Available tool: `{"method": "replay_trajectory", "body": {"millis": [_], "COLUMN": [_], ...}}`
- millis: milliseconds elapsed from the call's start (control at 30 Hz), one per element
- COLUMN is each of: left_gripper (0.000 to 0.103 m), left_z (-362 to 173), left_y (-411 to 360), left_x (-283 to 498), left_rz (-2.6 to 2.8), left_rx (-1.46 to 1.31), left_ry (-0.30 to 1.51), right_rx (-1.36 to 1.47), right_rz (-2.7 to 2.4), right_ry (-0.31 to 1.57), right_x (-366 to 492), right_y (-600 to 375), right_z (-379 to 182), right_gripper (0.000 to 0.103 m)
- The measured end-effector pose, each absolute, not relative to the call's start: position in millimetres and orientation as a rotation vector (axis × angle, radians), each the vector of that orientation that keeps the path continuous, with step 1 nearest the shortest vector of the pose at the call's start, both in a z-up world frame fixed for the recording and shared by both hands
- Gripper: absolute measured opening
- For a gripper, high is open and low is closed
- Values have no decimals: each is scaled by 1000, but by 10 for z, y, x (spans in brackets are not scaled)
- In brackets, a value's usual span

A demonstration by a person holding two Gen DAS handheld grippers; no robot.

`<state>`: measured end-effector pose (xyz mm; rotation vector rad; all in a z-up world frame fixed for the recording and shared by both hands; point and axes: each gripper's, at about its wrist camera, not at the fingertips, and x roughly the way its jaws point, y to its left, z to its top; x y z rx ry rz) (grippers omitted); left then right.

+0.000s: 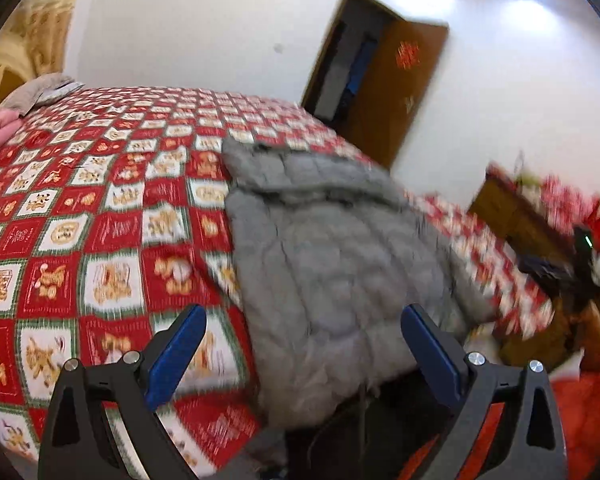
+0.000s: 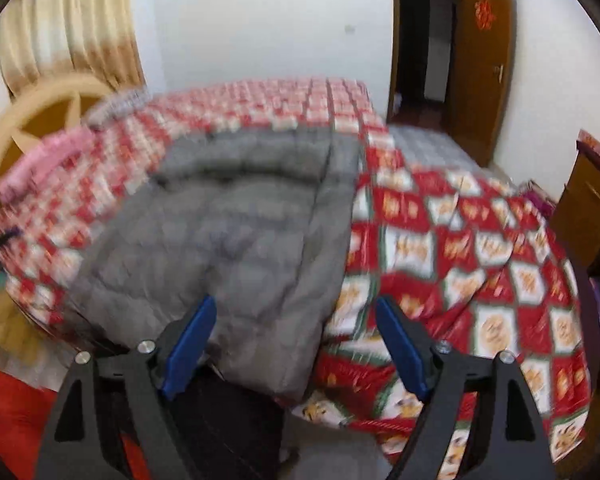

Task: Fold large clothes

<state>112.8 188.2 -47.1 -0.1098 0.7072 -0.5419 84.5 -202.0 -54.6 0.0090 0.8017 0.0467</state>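
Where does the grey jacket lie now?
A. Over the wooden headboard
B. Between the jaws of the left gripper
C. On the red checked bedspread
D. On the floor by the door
C: the jacket lies flat on the bedspread, and both the left gripper and the right gripper stand open with nothing in them.

A bed's red-and-cream checked quilt (image 1: 100,216) fills the near and middle ground. At its far left lie a pink pillow (image 2: 44,164) and a crumpled grey cloth (image 1: 50,90), before a tan headboard (image 2: 40,120) and yellow curtain (image 2: 68,24). A brown door (image 2: 484,60) stands open at the far right; a wooden cabinet (image 2: 588,204) sits right.
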Motion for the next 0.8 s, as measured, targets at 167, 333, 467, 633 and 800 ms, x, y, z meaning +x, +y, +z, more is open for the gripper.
{"method": "replay_trajectory", "body": {"millis": [167, 333, 467, 633, 800], "left_gripper": [98, 98, 98, 98, 98], "left_z": [-780, -1395, -1704, -1823, -1773], "left_y": [1626, 1532, 1647, 1791, 1854], "left_x": [1156, 1338, 1458, 1559, 1635], "left_rz": [-585, -559, -592, -654, -699], "left_rx": [-45, -110, -317, -513, -595], "left_ry": [753, 934, 1005, 1034, 972], "right_rx": [-11, -40, -56, 73, 132], "right_rz": [34, 31, 148, 176, 190], "right_ry": [896, 965, 1063, 1115, 1150], "right_x": [970, 1002, 1100, 1247, 1340], "right_y": [-1913, -1887, -1864, -1961, -2044], "right_z": [-1116, -1384, -1495, -1586, -1707], "right_gripper": [84, 83, 66, 65, 31]}}
